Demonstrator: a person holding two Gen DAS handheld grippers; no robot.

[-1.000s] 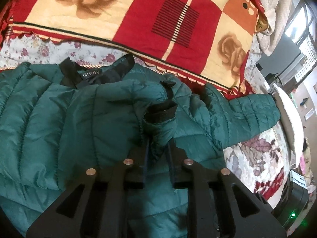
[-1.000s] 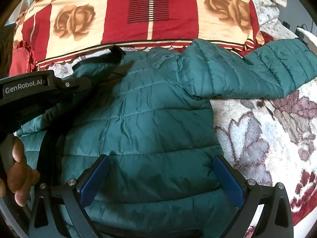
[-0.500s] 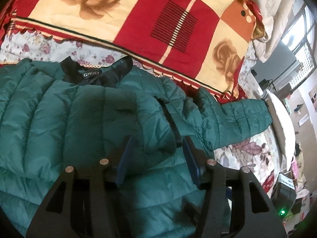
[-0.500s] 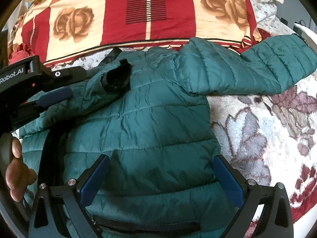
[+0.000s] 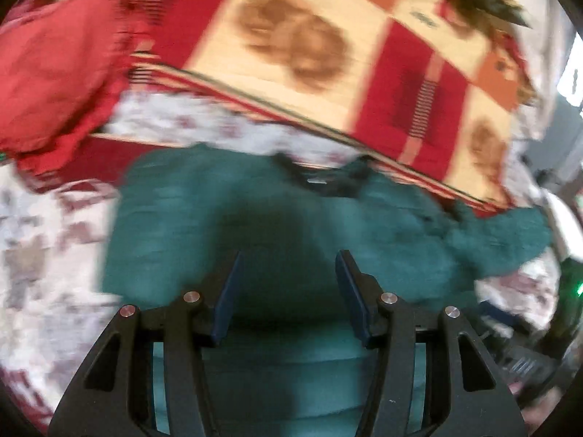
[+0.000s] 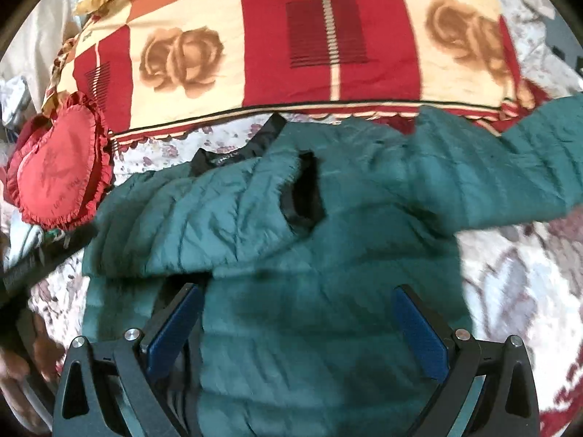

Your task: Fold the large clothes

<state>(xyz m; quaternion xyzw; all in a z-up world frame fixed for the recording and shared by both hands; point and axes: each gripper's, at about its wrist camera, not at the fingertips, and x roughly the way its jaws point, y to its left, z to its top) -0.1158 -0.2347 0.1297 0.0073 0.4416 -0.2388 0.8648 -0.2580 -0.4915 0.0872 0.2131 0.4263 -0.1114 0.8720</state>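
A dark green quilted jacket (image 6: 328, 327) lies spread on the bed, its black collar (image 6: 237, 153) toward the quilt. One sleeve (image 6: 218, 218) lies folded across the chest with its black cuff (image 6: 306, 196) near the middle. The other sleeve (image 6: 510, 174) stretches out to the right. My left gripper (image 5: 289, 255) hovers open over the jacket (image 5: 255, 225) with nothing between its blue pads; that view is blurred. My right gripper (image 6: 297, 287) stands wide open above the jacket's lower body, holding nothing.
A red and cream quilt with rose prints (image 6: 328, 36) covers the back of the bed. A red heart-shaped cushion (image 6: 58, 178) lies left of the jacket. The floral bedsheet (image 6: 510, 291) shows on both sides. A person's hand (image 6: 14, 357) is at the left edge.
The left gripper opened, let go of the sleeve cuff and pulled away to the left. The sleeve now rests folded across the chest. The right gripper rose slightly, still open.
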